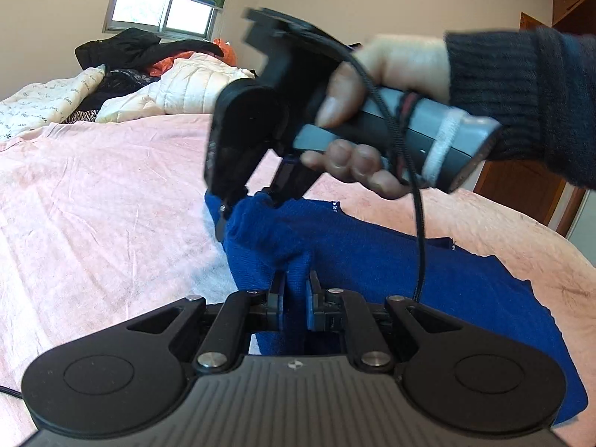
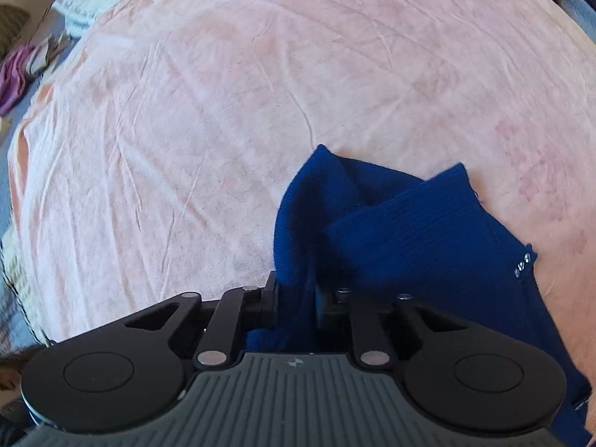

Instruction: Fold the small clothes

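A small dark blue knitted garment (image 1: 372,260) lies on the pink bedsheet (image 1: 93,205), partly bunched up. In the left wrist view my left gripper (image 1: 296,287) is shut on a raised fold of the blue fabric. Just beyond it, a hand in a dark knitted sleeve (image 1: 521,93) holds my right gripper (image 1: 247,205), which points steeply down onto the garment's far corner. In the right wrist view my right gripper (image 2: 296,290) pinches a ridge of the blue garment (image 2: 409,231), whose two pointed corners stick out over the sheet (image 2: 223,111). Small shiny studs (image 2: 521,264) mark its right edge.
A heap of quilts and dark clothes (image 1: 149,74) lies at the far end of the bed under a window (image 1: 160,11). A wooden door (image 1: 521,186) stands at the right. Purple cloth (image 2: 15,78) lies off the bed's left edge. Broad pink sheet spreads ahead of the garment.
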`<move>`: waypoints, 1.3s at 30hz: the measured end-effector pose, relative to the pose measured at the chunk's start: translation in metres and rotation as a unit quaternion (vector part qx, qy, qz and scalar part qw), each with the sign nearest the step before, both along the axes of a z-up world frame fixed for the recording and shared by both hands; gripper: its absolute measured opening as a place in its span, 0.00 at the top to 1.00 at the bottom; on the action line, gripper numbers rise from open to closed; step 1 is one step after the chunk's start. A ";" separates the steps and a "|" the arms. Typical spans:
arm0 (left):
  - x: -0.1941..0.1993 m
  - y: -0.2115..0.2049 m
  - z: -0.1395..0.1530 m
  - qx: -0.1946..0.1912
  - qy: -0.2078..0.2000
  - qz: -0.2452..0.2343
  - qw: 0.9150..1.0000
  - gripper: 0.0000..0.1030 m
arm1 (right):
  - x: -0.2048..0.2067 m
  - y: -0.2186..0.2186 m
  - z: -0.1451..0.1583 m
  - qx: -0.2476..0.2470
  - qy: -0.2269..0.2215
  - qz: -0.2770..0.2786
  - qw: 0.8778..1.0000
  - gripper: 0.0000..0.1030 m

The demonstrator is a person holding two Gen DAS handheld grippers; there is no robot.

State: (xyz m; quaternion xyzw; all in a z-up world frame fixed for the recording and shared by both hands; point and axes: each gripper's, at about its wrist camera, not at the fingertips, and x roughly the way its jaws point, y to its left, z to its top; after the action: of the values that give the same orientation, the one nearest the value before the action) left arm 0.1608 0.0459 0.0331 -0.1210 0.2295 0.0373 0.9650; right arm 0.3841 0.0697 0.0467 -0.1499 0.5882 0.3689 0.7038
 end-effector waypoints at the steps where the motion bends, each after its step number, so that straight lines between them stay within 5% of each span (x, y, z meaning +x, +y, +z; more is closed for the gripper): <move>1: -0.001 -0.001 0.002 0.002 -0.002 -0.002 1.000 0.90 | 0.003 -0.010 0.002 0.016 0.004 -0.012 1.000 0.84; 6: -0.007 -0.015 0.015 0.016 -0.011 -0.041 0.999 0.90 | 0.011 -0.084 0.019 0.134 0.027 -0.086 0.987 0.84; 12: -0.016 -0.055 0.027 0.011 -0.027 -0.104 0.994 0.90 | 0.003 -0.217 0.035 0.258 0.024 -0.180 0.949 0.84; 21: -0.019 -0.133 -0.002 0.021 0.027 -0.217 0.976 0.90 | -0.037 -0.381 -0.042 0.308 0.057 -0.328 0.891 0.85; 26: -0.016 -0.159 -0.013 0.048 0.050 -0.225 0.972 0.90 | -0.039 -0.384 -0.061 0.352 0.083 -0.322 0.875 0.87; 30: -0.017 -0.170 -0.009 0.066 0.048 -0.218 0.973 0.90 | -0.027 -0.383 -0.066 0.366 0.109 -0.328 0.864 0.79; 34: -0.015 -0.171 -0.006 0.076 0.043 -0.206 0.975 0.90 | -0.025 -0.390 -0.059 0.402 0.113 -0.332 0.846 0.42; 36: -0.009 -0.173 -0.006 0.068 0.056 -0.202 0.975 0.86 | -0.020 -0.384 -0.059 0.412 0.114 -0.330 0.842 0.31; 39: -0.006 -0.175 -0.003 0.061 0.070 -0.194 0.977 0.77 | -0.012 -0.366 -0.062 0.392 0.122 -0.319 0.854 0.32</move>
State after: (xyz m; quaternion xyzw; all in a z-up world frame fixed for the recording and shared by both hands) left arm 0.1551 -0.1289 0.0299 -0.0120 0.3133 -0.1286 0.9408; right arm 0.3721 -0.2964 -0.0154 0.3803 0.4914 0.3392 0.7063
